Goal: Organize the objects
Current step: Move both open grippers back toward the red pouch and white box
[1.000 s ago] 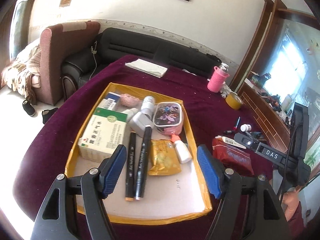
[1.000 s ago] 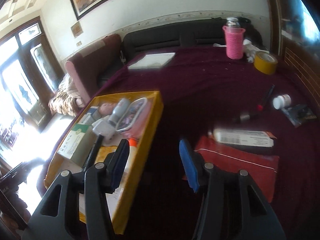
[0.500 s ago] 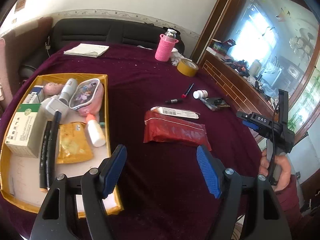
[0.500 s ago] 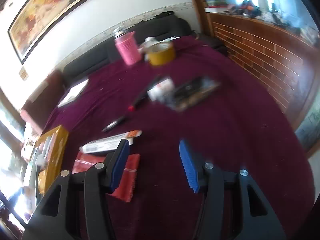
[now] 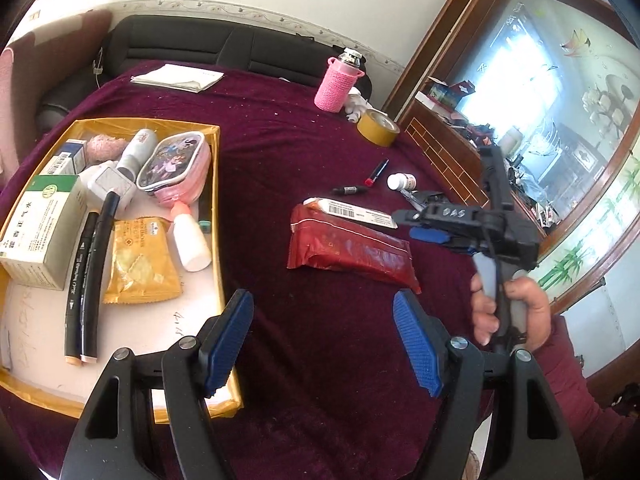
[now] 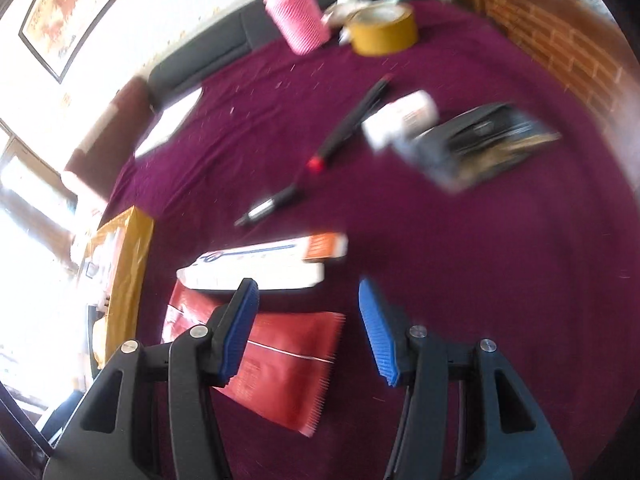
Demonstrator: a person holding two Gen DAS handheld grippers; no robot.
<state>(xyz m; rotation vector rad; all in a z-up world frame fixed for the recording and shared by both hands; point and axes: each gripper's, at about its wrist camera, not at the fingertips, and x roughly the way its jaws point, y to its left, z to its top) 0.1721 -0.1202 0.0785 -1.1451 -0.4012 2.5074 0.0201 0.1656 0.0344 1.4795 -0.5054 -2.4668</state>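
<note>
A yellow tray (image 5: 149, 122) at the left holds a green-and-white box (image 5: 38, 226), two black markers (image 5: 90, 280), a yellow sachet (image 5: 138, 266), a pink pouch (image 5: 176, 164) and a white dropper bottle (image 5: 190, 240). On the purple cloth lie a red packet (image 5: 352, 248) (image 6: 288, 352), a long white box (image 5: 352, 213) (image 6: 260, 270), a black marker (image 6: 272, 205), a red-tipped pen (image 6: 352, 120) and a small white bottle (image 6: 400, 118). My left gripper (image 5: 322, 320) hangs open and empty just short of the red packet. My right gripper (image 6: 308, 300) is open above the packet's right end, nothing between its pads.
A pink-sleeved flask (image 5: 338, 84) and a roll of yellow tape (image 5: 378, 128) stand at the far side. A dark flat packet (image 6: 480, 140) lies beside the white bottle. Folded paper (image 5: 178, 77) lies at the back left. A wooden cabinet (image 5: 440, 148) borders the table on the right.
My left gripper swung right, from over the tray to face the red packet. My right gripper swept right across the table and dropped toward the white box and red packet.
</note>
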